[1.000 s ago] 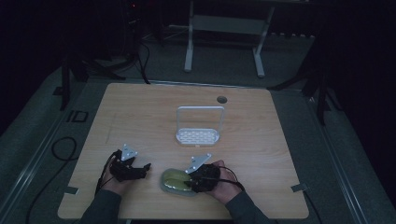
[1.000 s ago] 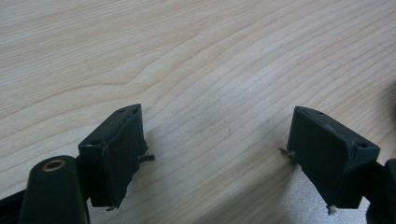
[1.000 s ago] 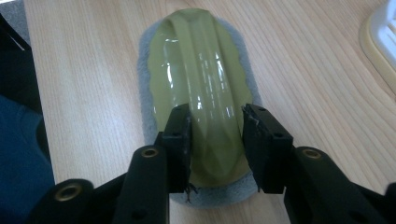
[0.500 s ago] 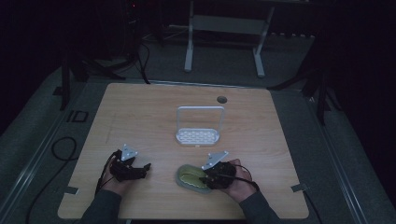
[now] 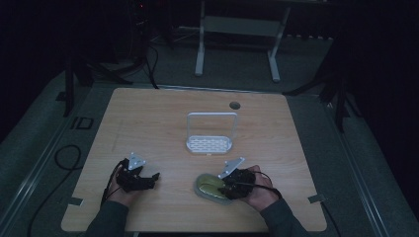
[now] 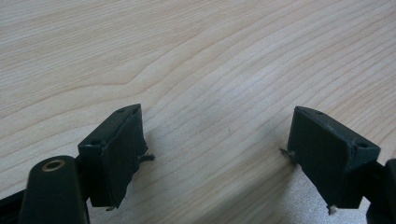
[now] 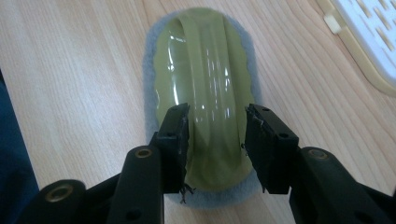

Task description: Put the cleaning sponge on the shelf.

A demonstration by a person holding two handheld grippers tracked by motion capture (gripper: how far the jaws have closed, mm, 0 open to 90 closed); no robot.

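Scrubber [image 7: 205,93], an olive-green oval with a raised glossy handle along its back and a grey pad underneath, lay flat on the wooden table [image 5: 163,123], directly under the right gripper [image 7: 217,135]. In the right gripper view the two black jaws stood on either side of the handle's near end, pads pressed against its flanks, so the gripper was clamped on the handle. The scrubber's long axis ran straight ahead from the jaws, its far end rounded and clear of them. Beyond it, ahead and to that gripper's right, the corner of a white perforated rack [image 7: 369,37] with a cream rim came into view.

In the high view the right gripper [image 5: 232,178] sat over the scrubber [image 5: 210,186], with the right hand [image 5: 259,190] behind it. The rack [image 5: 209,144], with an upright white frame rising from its base, stood ahead of that gripper, apart from the scrubber.

The left gripper [image 5: 141,177], held in the left hand [image 5: 121,187], rested low over bare wood, well to the left of the right gripper. In the left gripper view its jaws were wide apart with nothing between them but table grain [image 6: 215,140].
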